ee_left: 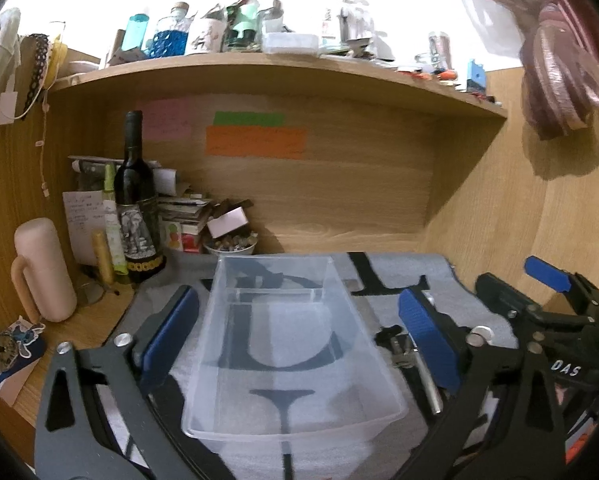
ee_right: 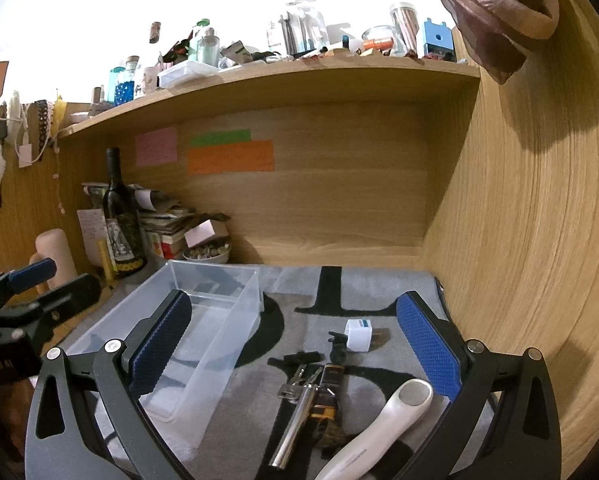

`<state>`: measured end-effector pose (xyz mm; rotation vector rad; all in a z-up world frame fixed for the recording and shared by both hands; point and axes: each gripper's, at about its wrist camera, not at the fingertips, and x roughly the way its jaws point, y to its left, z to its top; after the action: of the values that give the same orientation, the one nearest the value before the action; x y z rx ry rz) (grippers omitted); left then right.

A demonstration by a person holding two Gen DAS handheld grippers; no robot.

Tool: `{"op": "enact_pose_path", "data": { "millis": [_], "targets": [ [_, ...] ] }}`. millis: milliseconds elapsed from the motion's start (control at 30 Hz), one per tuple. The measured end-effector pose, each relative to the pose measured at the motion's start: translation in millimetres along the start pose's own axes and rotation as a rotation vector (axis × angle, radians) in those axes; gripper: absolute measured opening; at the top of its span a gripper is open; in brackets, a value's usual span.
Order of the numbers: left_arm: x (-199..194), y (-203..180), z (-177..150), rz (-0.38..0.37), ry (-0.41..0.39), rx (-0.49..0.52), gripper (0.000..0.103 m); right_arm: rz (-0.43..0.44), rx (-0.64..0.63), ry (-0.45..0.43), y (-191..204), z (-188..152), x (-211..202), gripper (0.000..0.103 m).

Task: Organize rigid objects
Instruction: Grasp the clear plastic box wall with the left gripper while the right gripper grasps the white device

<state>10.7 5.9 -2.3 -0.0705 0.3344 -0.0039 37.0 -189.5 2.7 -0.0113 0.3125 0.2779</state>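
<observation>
Clear plastic bin point(ee_left: 295, 344) sits between the left gripper's point(ee_left: 299, 340) spread, untouching pads; right gripper point(ee_right: 295, 344) gapes over tools, wall near.

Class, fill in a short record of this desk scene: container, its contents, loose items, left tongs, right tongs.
container: clear plastic bin on the grey mat
contents: none visible
loose items: white plug adapter, keys, metal tube, white handled tool, all beside the bin
left tongs: open, astride the bin, pads apart from its walls
right tongs: open, holding nothing
</observation>
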Motion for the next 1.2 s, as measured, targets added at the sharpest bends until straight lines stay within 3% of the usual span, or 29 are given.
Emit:
{"op": "enact_pose_path", "data": {
  "millis": [33, 233, 433, 700, 767, 900, 1033, 1200],
  "targets": [
    [4, 4, 1, 0.009, 0.014, 0.002, 0.086, -0.005, -0.002, 0.003, -1, -1, 2, 0.101],
    [27, 36, 0, 0.021, 0.108, -0.022, 0.073, -0.057, 0.007, 0.063, -15, -8, 14, 0.085],
    [60, 68, -7, 0.015, 0.263, -0.029, 0.061, -0.146, 0.048, 0.133, -34, -19, 24, 0.074],
    [96, 91, -18, 0.013, 0.414, -0.005, 0.049, -0.265, 0.075, 0.255, -55, -37, 33, 0.066],
    [102, 91, -20, 0.012, 0.442, 0.009, 0.042, -0.290, 0.083, 0.286, -59, -43, 34, 0.066],
    [116, 91, -25, -0.037, 0.507, 0.013, 0.033, -0.336, 0.119, 0.345, -68, -54, 39, 0.066],
    [127, 90, -29, -0.070, 0.553, 0.019, 0.022, -0.359, 0.172, 0.412, -79, -63, 47, 0.065],
    [133, 91, -30, -0.107, 0.576, 0.015, 0.018, -0.342, 0.206, 0.480, -83, -71, 60, 0.058]
  ]
}}
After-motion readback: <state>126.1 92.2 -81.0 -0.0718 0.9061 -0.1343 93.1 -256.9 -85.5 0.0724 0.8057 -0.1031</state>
